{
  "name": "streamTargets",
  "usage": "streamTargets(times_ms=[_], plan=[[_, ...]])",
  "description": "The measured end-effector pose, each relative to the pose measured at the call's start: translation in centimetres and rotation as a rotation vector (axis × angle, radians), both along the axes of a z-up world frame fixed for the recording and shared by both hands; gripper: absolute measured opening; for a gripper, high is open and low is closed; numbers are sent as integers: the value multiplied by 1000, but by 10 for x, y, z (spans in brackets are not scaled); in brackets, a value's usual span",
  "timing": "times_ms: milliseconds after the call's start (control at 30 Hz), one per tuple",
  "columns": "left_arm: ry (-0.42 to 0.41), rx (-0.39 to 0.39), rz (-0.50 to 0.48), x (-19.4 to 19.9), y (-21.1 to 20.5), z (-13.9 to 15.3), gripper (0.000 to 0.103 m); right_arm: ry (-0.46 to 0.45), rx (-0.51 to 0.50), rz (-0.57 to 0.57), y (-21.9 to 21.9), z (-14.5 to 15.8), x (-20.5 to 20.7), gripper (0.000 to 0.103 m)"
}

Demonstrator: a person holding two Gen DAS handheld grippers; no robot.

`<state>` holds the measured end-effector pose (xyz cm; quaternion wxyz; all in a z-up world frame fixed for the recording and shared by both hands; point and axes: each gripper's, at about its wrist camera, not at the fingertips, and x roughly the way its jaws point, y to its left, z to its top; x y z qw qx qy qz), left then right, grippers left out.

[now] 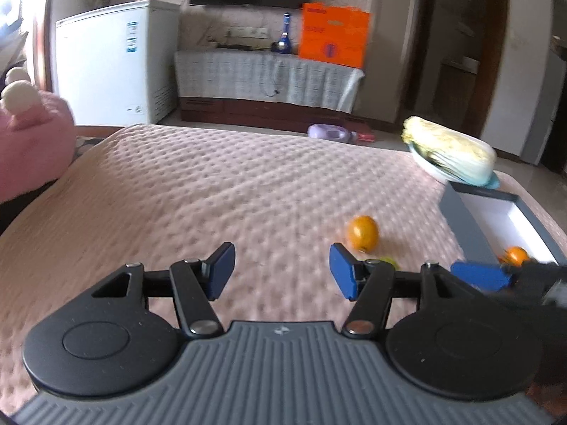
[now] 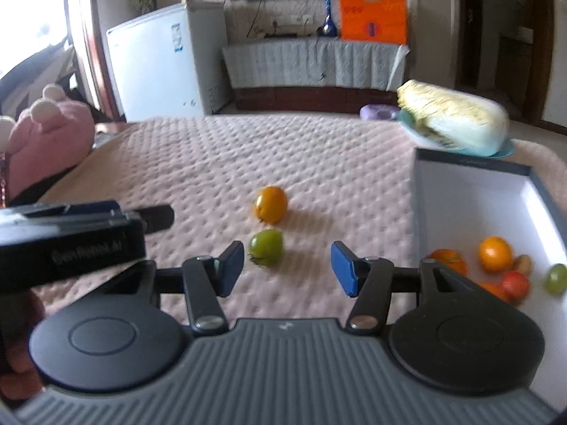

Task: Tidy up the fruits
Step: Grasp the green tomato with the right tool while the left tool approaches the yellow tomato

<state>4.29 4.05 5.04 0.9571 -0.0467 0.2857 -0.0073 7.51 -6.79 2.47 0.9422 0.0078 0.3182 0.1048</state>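
An orange fruit (image 2: 271,204) and a small green fruit (image 2: 265,247) lie on the pink quilted cover (image 2: 212,163). A grey box with a white inside (image 2: 471,194) stands at the right and holds several fruits, among them an orange one (image 2: 495,253), a red one (image 2: 515,283) and a green grape (image 2: 555,277). My right gripper (image 2: 287,265) is open and empty, just short of the green fruit. My left gripper (image 1: 281,271) is open and empty; the orange fruit (image 1: 362,233) lies ahead to its right, and the green fruit (image 1: 389,261) is half hidden behind its right finger.
A Chinese cabbage (image 2: 453,120) lies on a blue plate (image 2: 506,148) behind the box. A pink plush toy (image 2: 46,138) sits at the left edge. Beyond the bed stand a white freezer (image 2: 156,60) and a low cabinet with an orange bag (image 2: 372,12).
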Motion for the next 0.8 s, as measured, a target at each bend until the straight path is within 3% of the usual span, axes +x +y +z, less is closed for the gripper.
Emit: streamTargets(times_ms=[167,300,467,800], plan=[[-4,-14,51,7,19,0,65,5,-33,6,18,-8,18,56],[8,-13,71,12,29,-4,65,62,-32,-12,21,-18,32,44],[9,-11,63,14,32,-7,65,54,-63,-21,25,-20,34,31],[9,-5,8,13,20,-6,65,52,-68,25,19,-5,17,29]])
